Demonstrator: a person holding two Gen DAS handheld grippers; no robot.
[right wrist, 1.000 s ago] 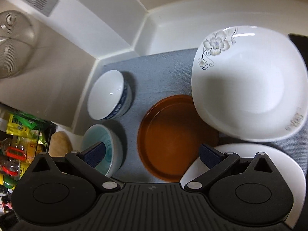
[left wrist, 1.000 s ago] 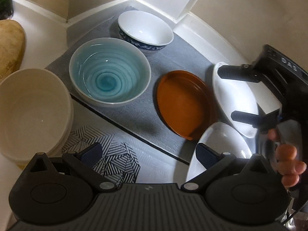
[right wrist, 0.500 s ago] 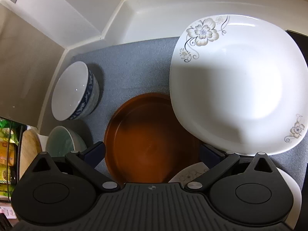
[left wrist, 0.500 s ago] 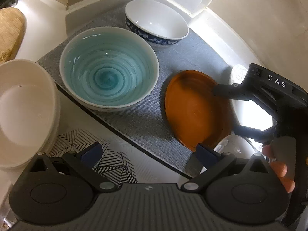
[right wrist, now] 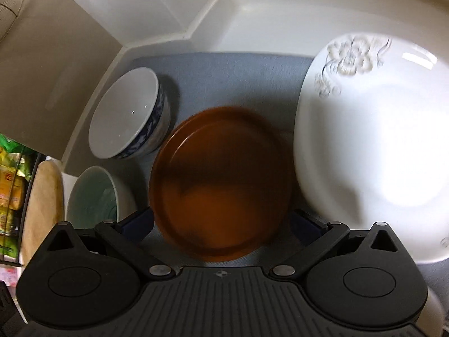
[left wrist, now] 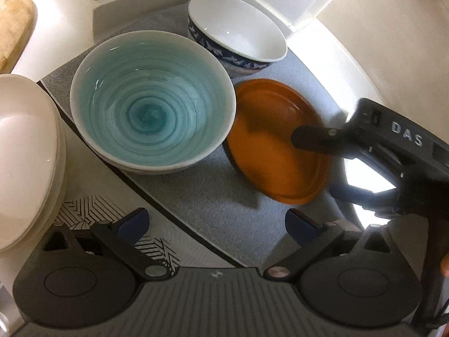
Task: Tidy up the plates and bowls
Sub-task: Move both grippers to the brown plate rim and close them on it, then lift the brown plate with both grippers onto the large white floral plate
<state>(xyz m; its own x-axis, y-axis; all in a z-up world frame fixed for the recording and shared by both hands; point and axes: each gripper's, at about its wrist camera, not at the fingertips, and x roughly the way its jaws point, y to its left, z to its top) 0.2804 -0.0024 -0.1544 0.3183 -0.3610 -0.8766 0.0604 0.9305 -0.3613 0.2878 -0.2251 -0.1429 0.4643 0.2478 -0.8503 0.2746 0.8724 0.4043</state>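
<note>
Plates and bowls are sitting on a grey mat [left wrist: 202, 196], nothing lifted yet.

Right gripper [right wrist: 221, 221]: fingers are standing wide apart, empty, straddling the near rim of the orange plate [right wrist: 221, 185]. Plate is lying dead ahead, centre frame, flat on the mat. It's round, so no long axis to align to. In the left wrist view the right gripper [left wrist: 320, 165] is hanging at right of frame, upper finger [left wrist: 311, 140] over the orange plate [left wrist: 269, 140], lower finger past its right rim. Whether either finger is touching the plate: can't tell, frame is blurring.

Left gripper [left wrist: 216, 221]: fingers also apart, empty, hovering over bare mat in lower centre. Teal bowl [left wrist: 151, 109] is lying up-left of them, orange plate up-right, both apart from the fingers.

My read: right hand is the nearer one to the orange plate, so the coming move is likely a rim pinch there.

Outward: blue-patterned white bowl [left wrist: 238, 42] in upper centre, just behind the teal bowl. White floral plate [right wrist: 373, 146] is filling the right of the right wrist view, just beside the orange plate's right edge. Cream bowls [left wrist: 25, 163] are stacking at the left edge, off the mat, on the white desk [left wrist: 64, 28]. Patterned black-and-white sheet [left wrist: 87, 213] at lower left. Wooden board [left wrist: 14, 28] in upper left. White walls are closing the corner behind the mat.
</note>
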